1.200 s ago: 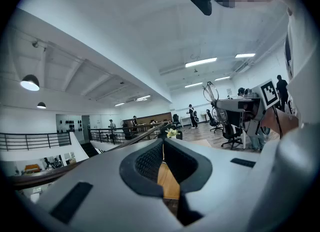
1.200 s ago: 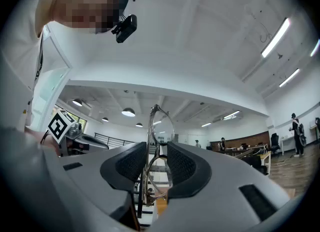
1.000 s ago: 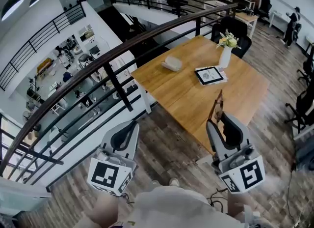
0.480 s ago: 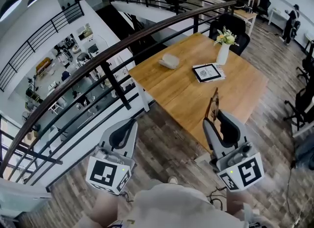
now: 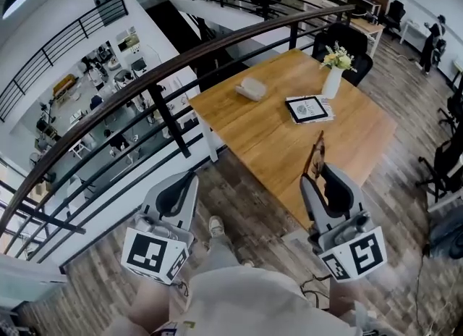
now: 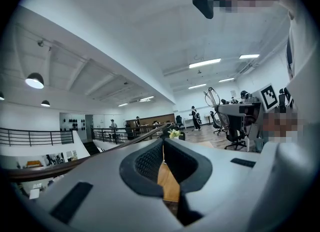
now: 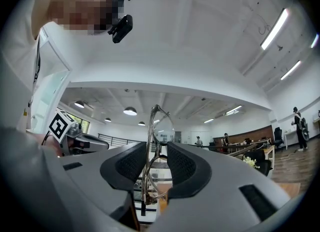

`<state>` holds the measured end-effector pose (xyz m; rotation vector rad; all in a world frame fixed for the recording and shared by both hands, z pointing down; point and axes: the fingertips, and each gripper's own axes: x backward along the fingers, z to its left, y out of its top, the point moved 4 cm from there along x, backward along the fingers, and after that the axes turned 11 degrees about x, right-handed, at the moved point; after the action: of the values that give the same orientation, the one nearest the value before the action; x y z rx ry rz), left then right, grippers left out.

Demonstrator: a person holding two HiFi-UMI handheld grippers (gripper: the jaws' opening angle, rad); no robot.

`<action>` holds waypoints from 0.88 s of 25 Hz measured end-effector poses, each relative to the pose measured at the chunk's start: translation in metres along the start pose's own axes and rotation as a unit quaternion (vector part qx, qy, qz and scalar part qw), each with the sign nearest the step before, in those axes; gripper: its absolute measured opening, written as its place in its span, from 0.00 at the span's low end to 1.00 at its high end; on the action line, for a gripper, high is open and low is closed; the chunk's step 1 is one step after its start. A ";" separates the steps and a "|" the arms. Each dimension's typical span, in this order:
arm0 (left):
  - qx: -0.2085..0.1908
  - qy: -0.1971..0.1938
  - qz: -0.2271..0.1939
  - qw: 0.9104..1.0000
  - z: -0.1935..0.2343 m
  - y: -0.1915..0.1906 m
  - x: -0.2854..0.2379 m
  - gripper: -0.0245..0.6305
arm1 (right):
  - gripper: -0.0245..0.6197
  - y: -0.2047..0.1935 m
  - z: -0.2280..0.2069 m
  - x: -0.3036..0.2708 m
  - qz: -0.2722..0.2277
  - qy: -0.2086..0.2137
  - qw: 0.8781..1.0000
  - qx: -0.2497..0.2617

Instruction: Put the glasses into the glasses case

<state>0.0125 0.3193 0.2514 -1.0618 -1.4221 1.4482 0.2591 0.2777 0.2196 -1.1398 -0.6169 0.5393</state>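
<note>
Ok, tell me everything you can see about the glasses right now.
The glasses have a thin, metal-looking frame and clear rounded lenses. They stand on edge, clamped between the jaws of the right gripper, with one lens rising above the jaws and the other lower down between the pads. Nothing else touches them. In the head view they poke up from that gripper, held in the air and resting on nothing.

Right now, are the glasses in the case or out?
Out. The right gripper holds the glasses; the case lies apart on the table.
</note>
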 end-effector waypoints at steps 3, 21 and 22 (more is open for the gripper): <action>0.002 0.002 0.002 1.000 0.007 -0.010 -0.011 0.07 | 0.28 -0.015 -0.003 -0.010 0.006 0.003 1.000 0.000; -0.009 -0.024 0.005 1.000 0.117 -0.011 -0.116 0.07 | 0.28 -0.061 -0.032 -0.147 0.031 -0.009 0.999 0.016; -0.011 -0.027 0.005 1.000 0.127 -0.008 -0.124 0.07 | 0.28 -0.061 -0.036 -0.159 0.032 -0.012 0.999 0.018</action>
<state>-0.0709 0.1631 0.2624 -1.0513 -1.4752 1.4819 0.1752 0.1268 0.2388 -1.1237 -0.5916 0.6178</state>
